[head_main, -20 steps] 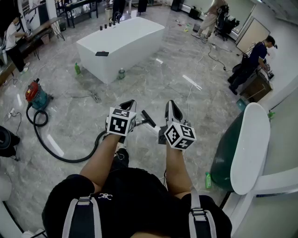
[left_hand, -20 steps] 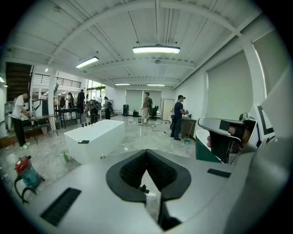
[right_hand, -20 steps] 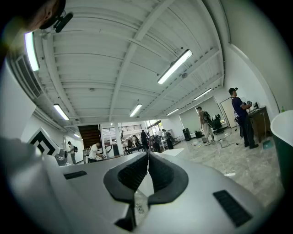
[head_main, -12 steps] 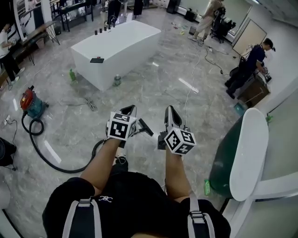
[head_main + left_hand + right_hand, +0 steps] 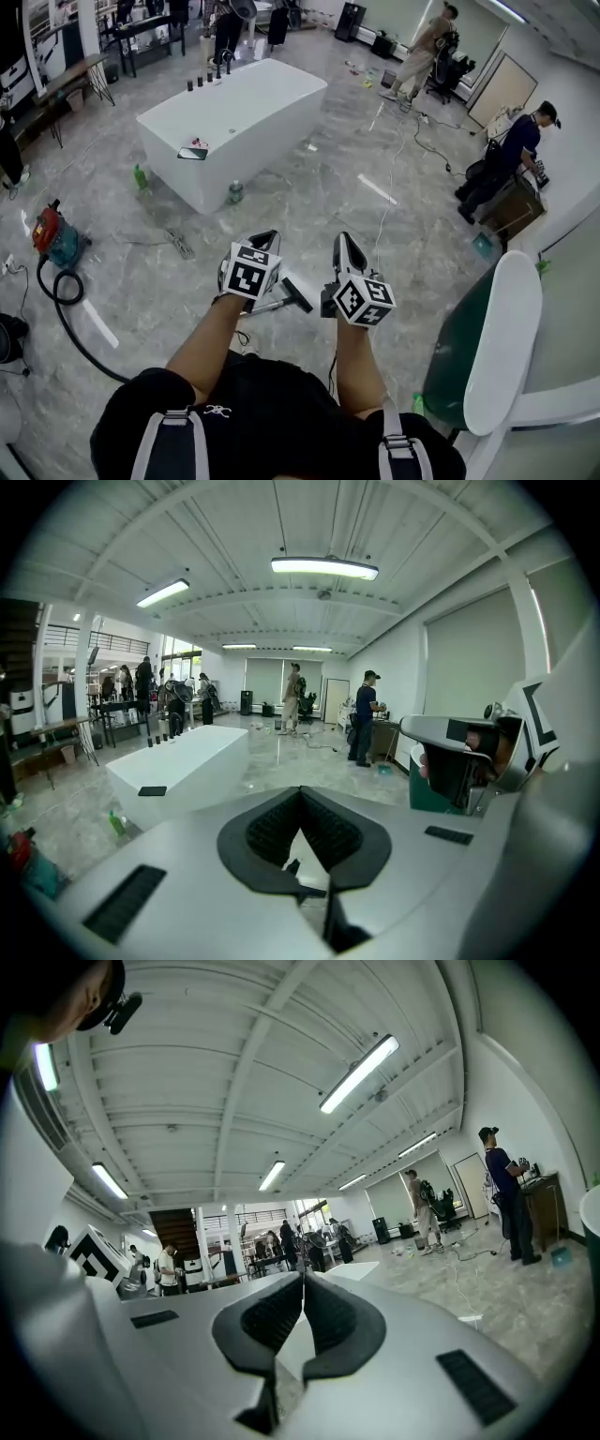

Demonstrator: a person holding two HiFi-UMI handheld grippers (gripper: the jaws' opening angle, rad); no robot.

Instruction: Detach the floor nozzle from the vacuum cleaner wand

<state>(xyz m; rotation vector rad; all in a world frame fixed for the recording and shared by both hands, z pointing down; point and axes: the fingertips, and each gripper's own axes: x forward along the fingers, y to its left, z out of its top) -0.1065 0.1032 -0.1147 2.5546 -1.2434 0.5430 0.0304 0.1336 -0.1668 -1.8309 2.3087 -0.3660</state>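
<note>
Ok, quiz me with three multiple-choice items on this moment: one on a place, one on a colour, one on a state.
1. Where is the floor nozzle?
A. On the floor
B. On the white counter
C. Hanging on a wall

2. What colour is the top of the vacuum canister?
A. Yellow
B. Red
C. White

3. How do the tongs of the left gripper and the right gripper stand?
A. Both wide open
B. Left shut on the floor nozzle
C. Both shut, empty

Answers:
1 A: the head view shows it lying on the grey tiles.
2 B: its lid is red over a teal body.
3 C: each gripper view shows the pads together with nothing between them.
</note>
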